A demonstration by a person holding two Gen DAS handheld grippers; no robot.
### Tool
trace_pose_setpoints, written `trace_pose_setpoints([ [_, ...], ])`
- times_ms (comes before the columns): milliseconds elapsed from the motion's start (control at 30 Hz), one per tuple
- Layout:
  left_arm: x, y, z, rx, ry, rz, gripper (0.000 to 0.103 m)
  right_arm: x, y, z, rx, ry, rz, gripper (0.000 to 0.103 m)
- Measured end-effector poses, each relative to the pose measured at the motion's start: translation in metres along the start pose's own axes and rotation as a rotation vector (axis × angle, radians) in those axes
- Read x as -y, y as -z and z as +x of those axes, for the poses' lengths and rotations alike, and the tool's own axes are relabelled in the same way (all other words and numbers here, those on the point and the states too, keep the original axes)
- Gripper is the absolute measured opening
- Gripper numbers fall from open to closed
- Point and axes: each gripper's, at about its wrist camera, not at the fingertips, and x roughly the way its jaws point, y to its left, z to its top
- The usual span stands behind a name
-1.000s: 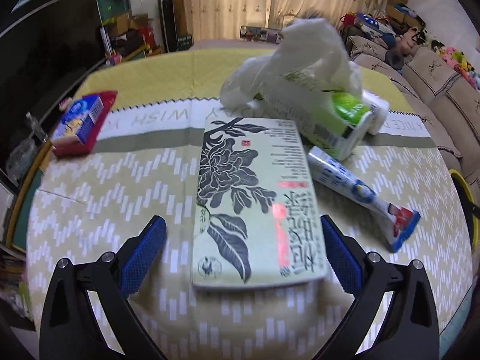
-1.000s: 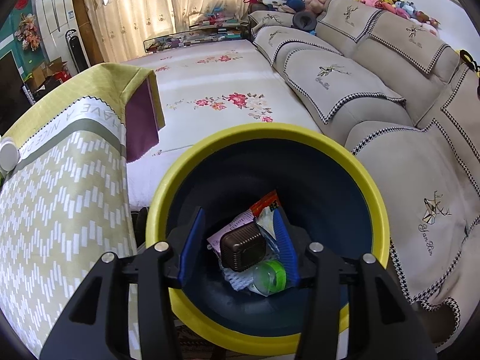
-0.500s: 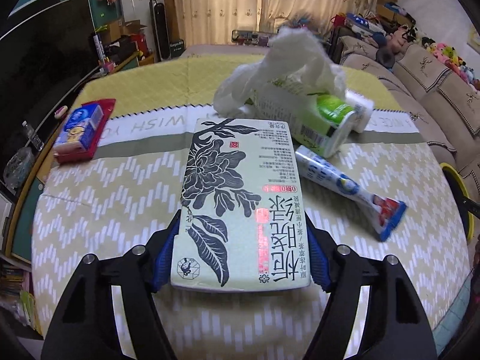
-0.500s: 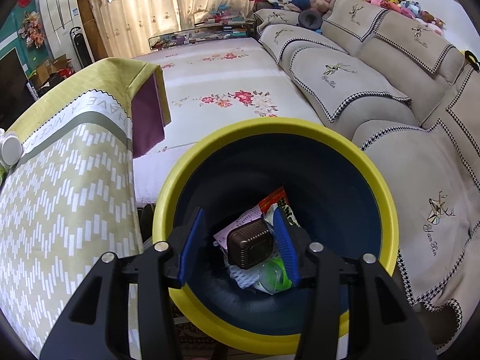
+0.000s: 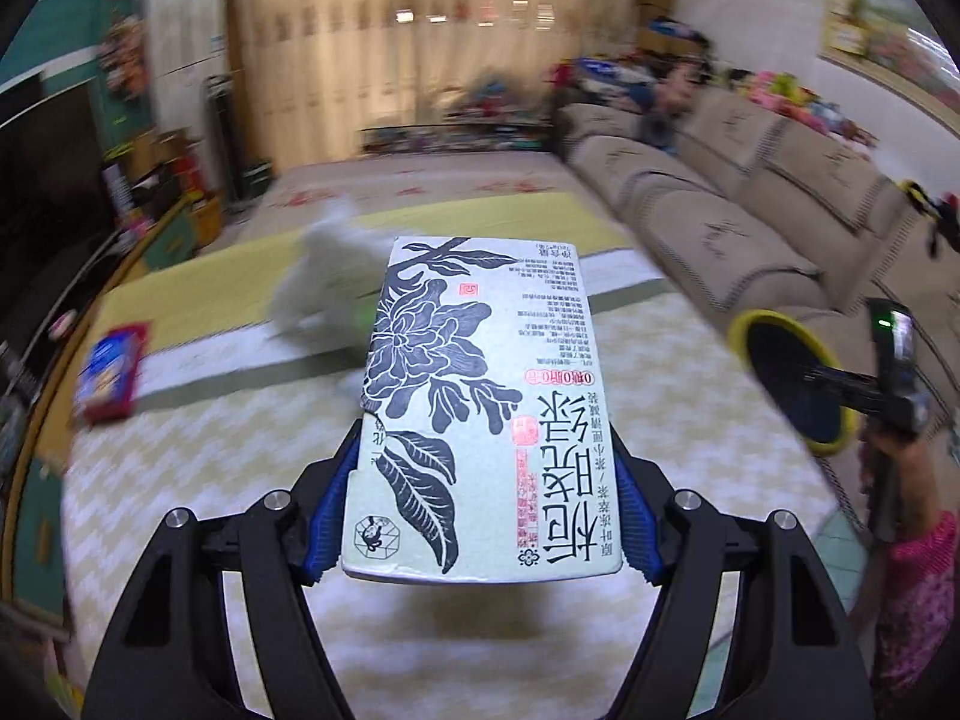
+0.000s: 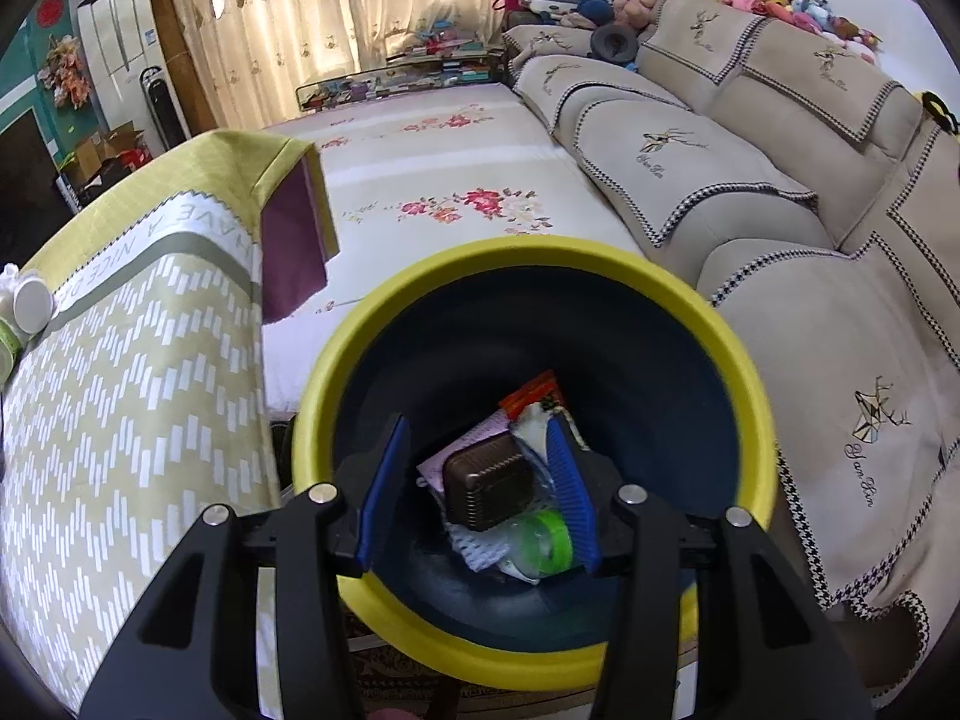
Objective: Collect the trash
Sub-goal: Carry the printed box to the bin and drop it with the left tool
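A flat pale-green tea box (image 5: 480,408) with a black flower print is clamped by its long sides in my left gripper (image 5: 486,444). The box hangs above the table, its shadow on the cloth below. At the right edge of the left wrist view sits the yellow-rimmed dark blue bin (image 5: 756,324). In the right wrist view my right gripper (image 6: 477,426) hovers open over that bin (image 6: 528,264). Its pads stand apart from a brown case (image 6: 486,486), a green cap (image 6: 549,540) and wrappers lying at the bottom.
The table (image 5: 210,480) wears a yellow-green zigzag cloth. On it lie a blurred white plastic bag (image 5: 324,282) and a red-and-blue packet (image 5: 111,372). A beige sofa (image 6: 780,240) runs along the right and a flowered mat (image 6: 450,180) covers the floor. A person's pink sleeve (image 5: 924,588) shows.
My left gripper closed on the tea box, lifted it off the table and swung right, bringing the bin into view. The right gripper stayed over the bin.
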Motion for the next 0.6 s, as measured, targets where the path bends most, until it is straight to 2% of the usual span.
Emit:
trace_pose_setpoints([
  [233,0.117,-0.037,0.033,-0.010,0.177,0.182,0.072,0.042,0.004,-0.021,0.031,0.043,0.040,0.046],
  [367,0.181,-0.054,0.061,-0.049,0.275,0.254,0.072,0.068,0.009,-0.034,0.048,0.069,0.068,0.046],
  [600,0.277,-0.070,0.112,-0.114,0.353,0.377,0.072,0.101,0.017,-0.050,0.063,0.101,0.102,0.046],
])
